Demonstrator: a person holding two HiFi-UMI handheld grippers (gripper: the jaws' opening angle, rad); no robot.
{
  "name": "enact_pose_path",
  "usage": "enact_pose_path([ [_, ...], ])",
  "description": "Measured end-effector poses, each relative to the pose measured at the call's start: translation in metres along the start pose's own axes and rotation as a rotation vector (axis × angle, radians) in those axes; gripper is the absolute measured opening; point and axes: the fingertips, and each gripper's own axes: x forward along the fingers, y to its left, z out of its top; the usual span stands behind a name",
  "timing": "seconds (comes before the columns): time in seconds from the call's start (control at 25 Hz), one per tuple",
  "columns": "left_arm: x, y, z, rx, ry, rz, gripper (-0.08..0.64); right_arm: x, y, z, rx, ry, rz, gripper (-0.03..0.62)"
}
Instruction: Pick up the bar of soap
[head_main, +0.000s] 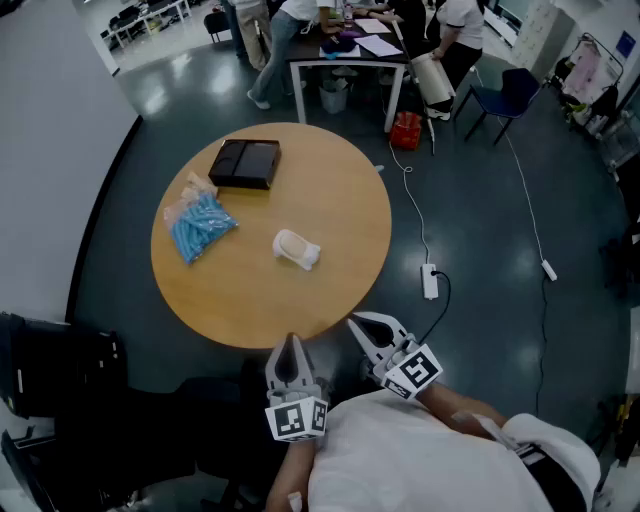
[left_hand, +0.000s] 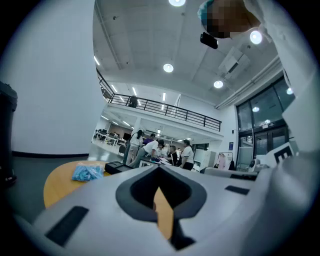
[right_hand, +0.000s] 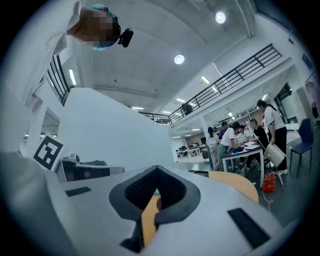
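Note:
The bar of soap (head_main: 296, 249), pale white and in a wrapper, lies near the middle of the round wooden table (head_main: 340, 190). Both grippers are held close to the person's body at the table's near edge, well short of the soap. In the head view the left gripper (head_main: 291, 345) points at the table edge with its jaws together and nothing between them. To its right, the right gripper (head_main: 358, 323) is also shut and empty. Neither gripper view shows the soap. In the left gripper view the left gripper (left_hand: 160, 169) is tilted upward, as is the right gripper (right_hand: 157, 170) in its own view.
A black box (head_main: 245, 163) sits at the table's far side and a blue bag (head_main: 200, 225) at its left. A power strip (head_main: 430, 281) and cables lie on the floor to the right. Several people stand round a desk (head_main: 350, 45) beyond. A black bag (head_main: 60, 365) sits at the left.

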Motion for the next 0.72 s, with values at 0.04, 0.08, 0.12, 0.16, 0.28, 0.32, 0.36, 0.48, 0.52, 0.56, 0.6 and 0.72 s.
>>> enact_pose_path([
  [0.04,-0.0005,0.0001,-0.0007,0.000,0.001,0.002,0.006,-0.0001,0.0003,-0.0001,-0.001,0.000,0.001,0.012],
  [0.08,-0.0009,0.0001,-0.0011,0.000,0.002,0.003,0.006,-0.0003,0.0005,-0.0001,-0.002,-0.001,0.001,0.012],
  [0.12,-0.0012,-0.0001,-0.0016,0.000,0.002,0.004,0.006,-0.0006,0.0005,0.0000,-0.003,-0.002,0.001,0.012],
  [0.16,-0.0013,-0.0003,-0.0022,0.000,0.002,0.003,0.006,-0.0008,0.0003,0.0001,-0.004,-0.002,0.001,0.012],
  [0.28,0.0002,-0.0011,-0.0021,0.000,0.005,0.005,0.006,-0.0007,-0.0013,-0.0006,-0.006,-0.001,0.000,0.012],
  [0.32,0.0010,-0.0012,-0.0020,0.000,0.007,0.005,0.006,-0.0004,-0.0020,-0.0011,-0.007,-0.001,0.000,0.012],
  [0.36,0.0016,-0.0012,-0.0022,0.001,0.007,0.004,0.006,-0.0002,-0.0024,-0.0016,-0.007,0.000,0.000,0.012],
  [0.48,0.0021,-0.0016,-0.0040,0.005,0.007,0.000,0.006,-0.0008,-0.0036,-0.0030,-0.006,0.003,0.001,0.012],
  [0.52,0.0024,-0.0020,-0.0045,0.005,0.008,0.003,0.006,-0.0012,-0.0041,-0.0032,-0.005,0.005,0.002,0.012],
  [0.56,0.0029,-0.0026,-0.0044,0.005,0.010,0.006,0.006,-0.0017,-0.0047,-0.0033,-0.005,0.007,0.003,0.012],
  [0.6,0.0034,-0.0035,-0.0042,0.007,0.013,0.010,0.006,-0.0020,-0.0051,-0.0036,-0.005,0.010,0.006,0.012],
  [0.72,0.0040,-0.0055,-0.0050,0.006,0.019,0.034,0.006,-0.0015,-0.0088,-0.0064,0.005,0.026,0.014,0.012],
])
